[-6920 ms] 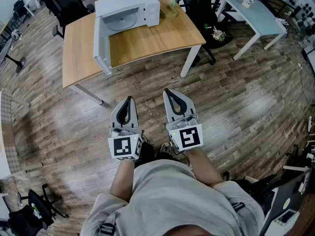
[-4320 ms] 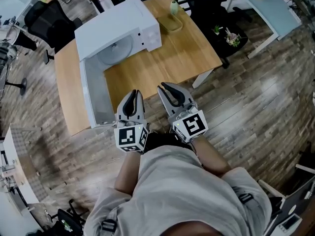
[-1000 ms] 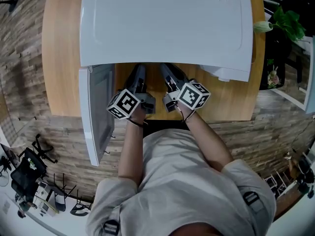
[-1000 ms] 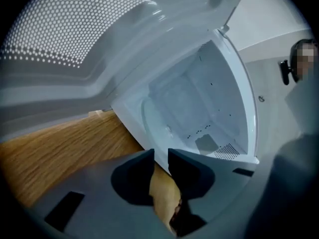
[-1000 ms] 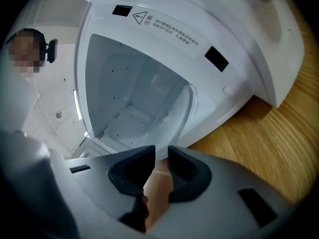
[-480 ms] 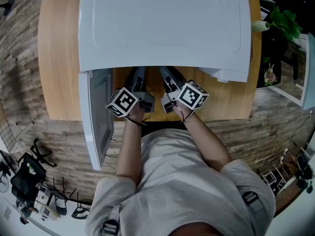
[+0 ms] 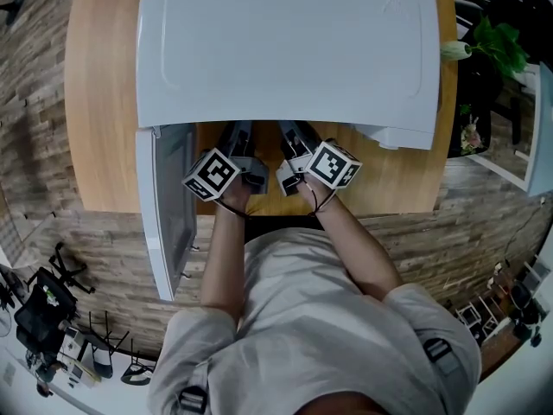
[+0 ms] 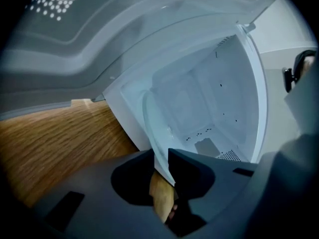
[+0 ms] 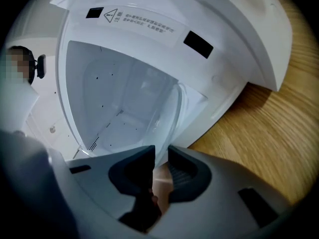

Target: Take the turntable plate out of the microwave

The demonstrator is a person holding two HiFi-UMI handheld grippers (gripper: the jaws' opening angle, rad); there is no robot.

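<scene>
The head view looks steeply down on the microwave (image 7: 285,50) top, while both gripper views look closely into its open cavity.

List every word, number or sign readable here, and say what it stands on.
Warning triangle: a sign, printed on the label strip along the microwave's upper door frame.
Print beside the triangle: too small and blurred to read.
Marker cubes: black-and-white square patterns only, no words.
</scene>
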